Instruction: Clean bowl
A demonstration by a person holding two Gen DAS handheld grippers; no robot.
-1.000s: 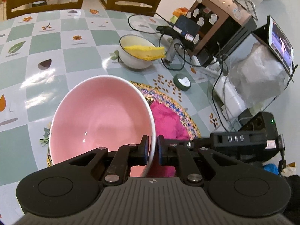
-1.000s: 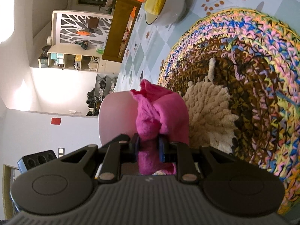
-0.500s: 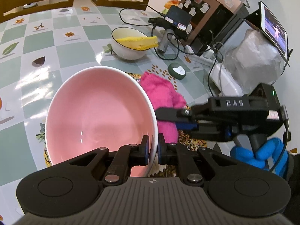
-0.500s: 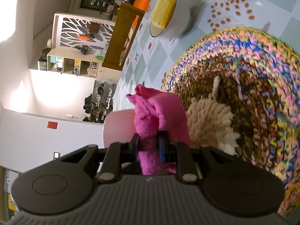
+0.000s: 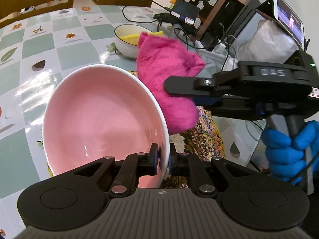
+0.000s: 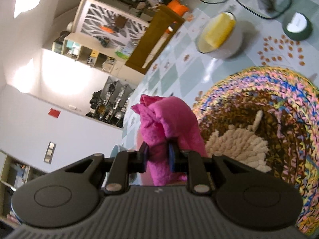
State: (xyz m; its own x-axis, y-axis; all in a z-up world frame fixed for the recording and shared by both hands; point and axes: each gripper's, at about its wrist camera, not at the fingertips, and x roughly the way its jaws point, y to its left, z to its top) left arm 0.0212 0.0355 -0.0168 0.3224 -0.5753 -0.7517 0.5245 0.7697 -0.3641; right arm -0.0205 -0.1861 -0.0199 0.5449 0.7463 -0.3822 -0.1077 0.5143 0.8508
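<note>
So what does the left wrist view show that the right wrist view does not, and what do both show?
Only the left wrist view shows the pink bowl fully, its rim pinched by the left gripper, plus the blue-gloved hand and the phone. Only the right wrist view shows the right gripper jaws shut on the pink cloth, the cream tuft and the shelves. Both show the cloth, the crochet mat and the white bowl with a yellow sponge.

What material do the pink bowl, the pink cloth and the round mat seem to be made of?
Pink bowl: probably glazed ceramic; glossy with bright highlights and a white rim.
Pink cloth: soft fleece or microfibre, by its fuzzy, matte, folded surface.
Round mat: crocheted or braided multicolour yarn; the stitches show.
</note>
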